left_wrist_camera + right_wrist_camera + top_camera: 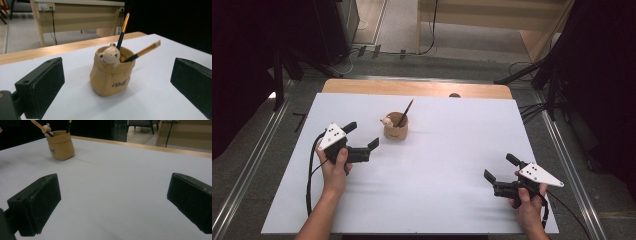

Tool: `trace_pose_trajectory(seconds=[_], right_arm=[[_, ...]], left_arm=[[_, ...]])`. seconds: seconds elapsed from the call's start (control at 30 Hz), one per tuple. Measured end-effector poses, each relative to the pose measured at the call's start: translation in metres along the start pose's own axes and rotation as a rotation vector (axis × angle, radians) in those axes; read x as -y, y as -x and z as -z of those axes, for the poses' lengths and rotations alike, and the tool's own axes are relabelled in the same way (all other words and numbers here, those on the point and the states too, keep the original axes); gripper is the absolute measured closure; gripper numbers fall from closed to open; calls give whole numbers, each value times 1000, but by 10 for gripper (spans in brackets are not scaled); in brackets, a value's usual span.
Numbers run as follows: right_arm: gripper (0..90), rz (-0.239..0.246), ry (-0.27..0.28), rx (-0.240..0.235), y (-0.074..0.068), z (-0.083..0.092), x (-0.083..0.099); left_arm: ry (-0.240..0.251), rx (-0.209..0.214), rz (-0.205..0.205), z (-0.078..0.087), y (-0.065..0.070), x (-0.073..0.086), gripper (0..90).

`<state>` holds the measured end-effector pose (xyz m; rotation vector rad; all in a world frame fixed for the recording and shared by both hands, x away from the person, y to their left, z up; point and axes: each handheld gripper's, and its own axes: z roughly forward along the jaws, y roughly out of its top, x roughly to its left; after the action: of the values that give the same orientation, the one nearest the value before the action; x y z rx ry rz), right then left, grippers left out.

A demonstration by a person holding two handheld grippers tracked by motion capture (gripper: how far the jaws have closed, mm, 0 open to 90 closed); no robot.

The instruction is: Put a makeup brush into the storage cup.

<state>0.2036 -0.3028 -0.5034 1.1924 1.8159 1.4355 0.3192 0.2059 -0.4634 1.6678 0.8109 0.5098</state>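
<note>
On the white counter [422, 175], toward its far middle: tan sack-shaped pen holder [395, 129] w/ a small bear head [109, 55] peeking over the rim, dark script on the front. Standing upright. Two brushes [145, 51] inside, dark shafts w/ gold ends, one near vertical, one leaning well out over the rim.

Just left of the holder: left tool [361, 136], jaws spread wide, nothing between them, holder framed in the gap but apart from both pads. Well to the right of the holder and nearer the person: right tool [498, 167], jaws likewise spread, empty, low over bare counter.

Risks, as a judgement: holder looks light and bulgy, so a nudge from one pad before the other closes could tip or slide it. Leaning brush could catch on a jaw during approach and lever out or topple the holder. Soft rounded wall may squirm out of a high pinch; lower, centred grip prob safer.
</note>
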Motion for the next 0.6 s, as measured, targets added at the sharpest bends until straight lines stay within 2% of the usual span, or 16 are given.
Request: trace_pose_trajectory(seconds=[0.3, 0.43, 0.6], right_arm=[[0, 0, -2, 9, 0, -1, 1], [0, 3, -5, 11, 0, -1, 1], [0, 2, -6, 17, 0, -1, 1]], left_arm=[[3, -6, -7, 25, 8, 14, 0], [2, 0, -20, 36, 8, 19, 0], [-9, -18, -24, 49, 7, 27, 0]])
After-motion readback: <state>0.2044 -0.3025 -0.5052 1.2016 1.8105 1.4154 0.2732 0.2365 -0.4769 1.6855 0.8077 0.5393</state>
